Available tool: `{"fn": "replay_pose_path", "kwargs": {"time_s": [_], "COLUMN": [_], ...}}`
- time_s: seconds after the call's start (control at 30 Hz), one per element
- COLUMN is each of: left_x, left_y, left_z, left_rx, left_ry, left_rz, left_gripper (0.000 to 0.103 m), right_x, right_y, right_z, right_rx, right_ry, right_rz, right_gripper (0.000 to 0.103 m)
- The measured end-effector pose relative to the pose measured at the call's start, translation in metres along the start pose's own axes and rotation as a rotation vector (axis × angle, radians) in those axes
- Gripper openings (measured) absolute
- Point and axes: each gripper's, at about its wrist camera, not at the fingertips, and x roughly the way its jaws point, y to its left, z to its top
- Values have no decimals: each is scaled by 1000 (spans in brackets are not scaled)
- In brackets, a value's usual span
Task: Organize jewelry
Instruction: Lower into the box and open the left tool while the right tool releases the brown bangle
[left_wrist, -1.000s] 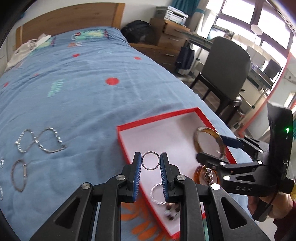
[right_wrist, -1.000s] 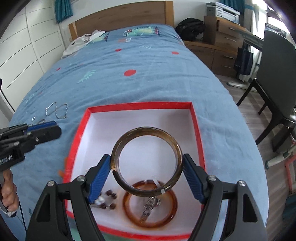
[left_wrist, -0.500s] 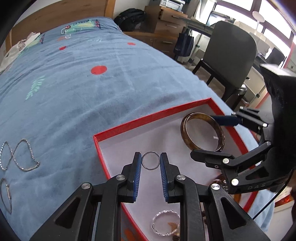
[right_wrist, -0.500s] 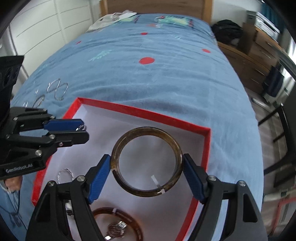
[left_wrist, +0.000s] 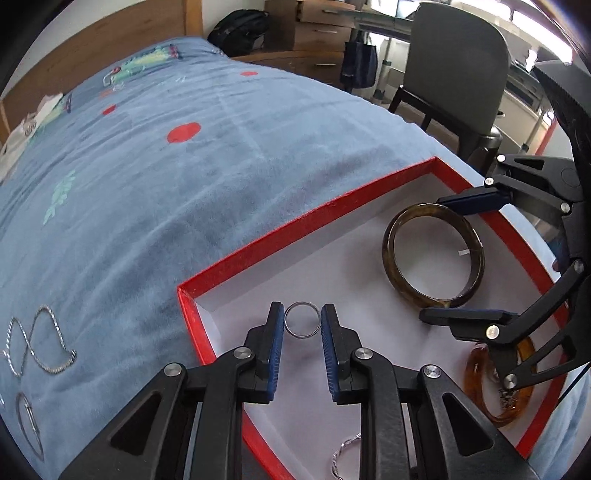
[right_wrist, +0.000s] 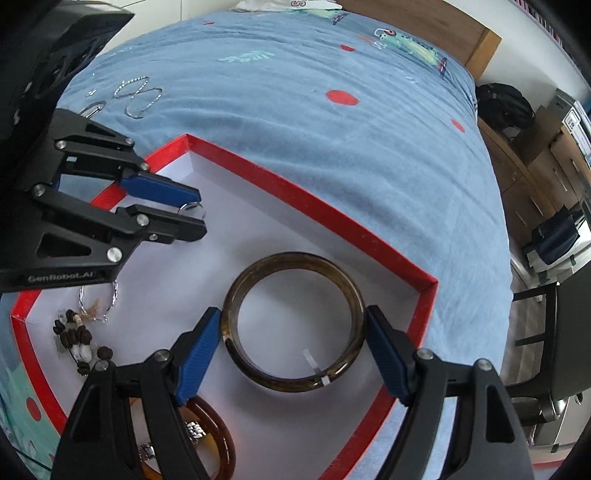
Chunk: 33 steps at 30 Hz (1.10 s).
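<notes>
Box (right_wrist: 391, 258) on the bed already holds several pieces. My left hand-held gripper (left_wrist: 302, 325) clamps a ring (left_wrist: 302, 319), my right (right_wrist: 293, 349) a bangle (right_wrist: 293, 321), both over it; chains (left_wrist: 35, 339) remain outside.

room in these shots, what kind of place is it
Most likely a bedroom doubling as a study: a bed with a wooden headboard, drawers along the wall, and a chair by a desk near the window.
</notes>
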Motion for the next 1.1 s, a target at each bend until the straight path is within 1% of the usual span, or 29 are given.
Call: {"fn": "replay_pose_path", "kwargs": {"time_s": [0.27,0.57,0.7,0.93,1.1], "left_x": [2,1,-1,-2,-7], "left_y": [4,3,1,3,3], "left_z": [4,7,6,7,7], "left_rx": [5,9,23,-1,-13], "left_ry": [10,34,37,38,34], "left_rz": [-18,-27,-35,-48,-62], "left_gripper": [22,22,22,22,25], "right_x": [-5,-11,-11,-12,-13], "right_y": [3,9,10,10,9], "right_z": [-6,-9,-9,-10,-11], "right_rx": [-33,-61,-62,-63,-57], "right_ry": [1,46,52,45,43], "right_rz": [0,8,6,7,12], "right_gripper": [77,77,77,77,77]}}
